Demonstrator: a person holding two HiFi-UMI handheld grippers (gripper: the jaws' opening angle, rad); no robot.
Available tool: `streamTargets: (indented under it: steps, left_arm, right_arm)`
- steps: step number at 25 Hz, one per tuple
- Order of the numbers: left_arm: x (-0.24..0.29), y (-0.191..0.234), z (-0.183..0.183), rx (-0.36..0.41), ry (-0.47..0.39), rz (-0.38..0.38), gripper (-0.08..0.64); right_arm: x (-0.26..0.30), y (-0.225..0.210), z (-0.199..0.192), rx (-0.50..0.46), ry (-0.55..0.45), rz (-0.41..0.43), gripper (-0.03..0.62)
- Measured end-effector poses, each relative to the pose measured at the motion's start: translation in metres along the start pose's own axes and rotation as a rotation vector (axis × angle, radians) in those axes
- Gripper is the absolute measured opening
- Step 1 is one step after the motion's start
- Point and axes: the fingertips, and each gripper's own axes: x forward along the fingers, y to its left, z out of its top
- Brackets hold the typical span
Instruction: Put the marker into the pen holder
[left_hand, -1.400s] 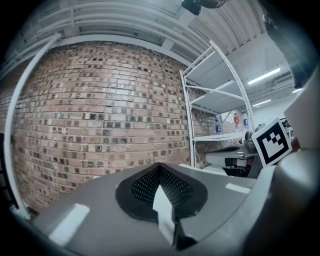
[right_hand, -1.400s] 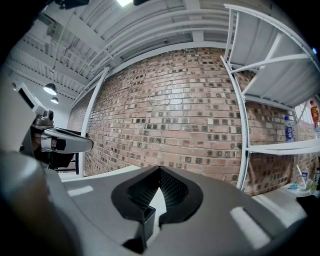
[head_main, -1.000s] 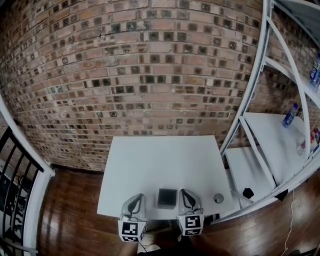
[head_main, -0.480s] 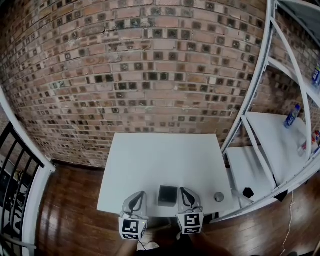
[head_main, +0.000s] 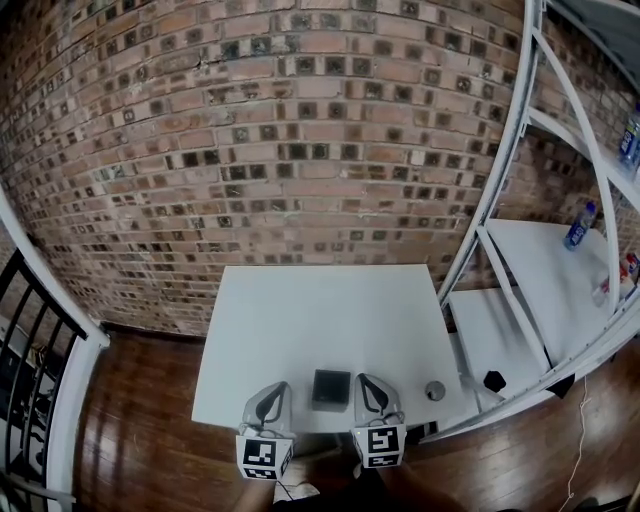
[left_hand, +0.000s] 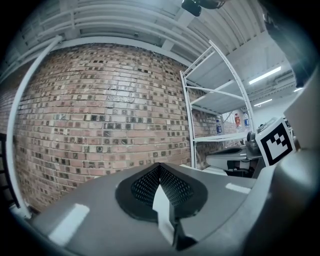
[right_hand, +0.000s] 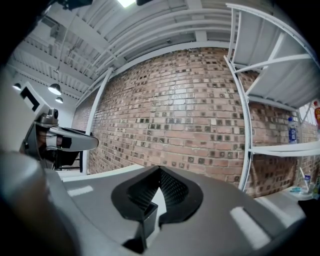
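Note:
A black square pen holder (head_main: 331, 388) stands near the front edge of the white table (head_main: 320, 310). My left gripper (head_main: 268, 404) rests just left of it and my right gripper (head_main: 373, 397) just right of it, both at the table's front edge. In the left gripper view the left gripper (left_hand: 160, 167) points up at the brick wall, its jaws meeting at the tips with nothing between them. The right gripper (right_hand: 160, 170) looks the same in its own view, shut and empty. I see no marker in any view.
A small round grey object (head_main: 435, 391) lies on the table's front right corner. A white metal shelf rack (head_main: 530, 300) stands to the right, with a black item (head_main: 494, 381) on its lower shelf and bottles (head_main: 580, 227) higher up. A brick wall (head_main: 300, 150) rises behind the table, and a black railing (head_main: 30, 400) is at the left.

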Motion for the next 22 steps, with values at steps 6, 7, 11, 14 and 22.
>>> streamTargets:
  steps: [6, 7, 11, 14, 22]
  left_arm:
    - [0.0046, -0.0038, -0.0021, -0.009, 0.004, -0.008, 0.014]
    - [0.0051, -0.0042, -0.0016, -0.010, 0.006, -0.008, 0.014]
    - [0.0054, 0.0003, -0.0050, 0.001, 0.006, -0.002, 0.014]
    - [0.0048, 0.0043, -0.0063, -0.001, 0.006, 0.004, 0.014]
    - [0.0063, 0.0047, -0.0061, -0.011, 0.011, 0.004, 0.014]
  right_arm:
    - [-0.0004, -0.0020, -0.0018, 0.003, 0.006, -0.002, 0.002]
    - [0.0002, -0.0022, -0.0019, 0.006, 0.009, -0.003, 0.002]
    - [0.0024, 0.0017, 0.0015, 0.009, 0.004, 0.008, 0.002]
    - [0.0043, 0.0053, 0.0041, 0.003, -0.006, 0.013, 0.002]
    - [0.0066, 0.0048, 0.0029, -0.009, -0.002, 0.013, 0.002]
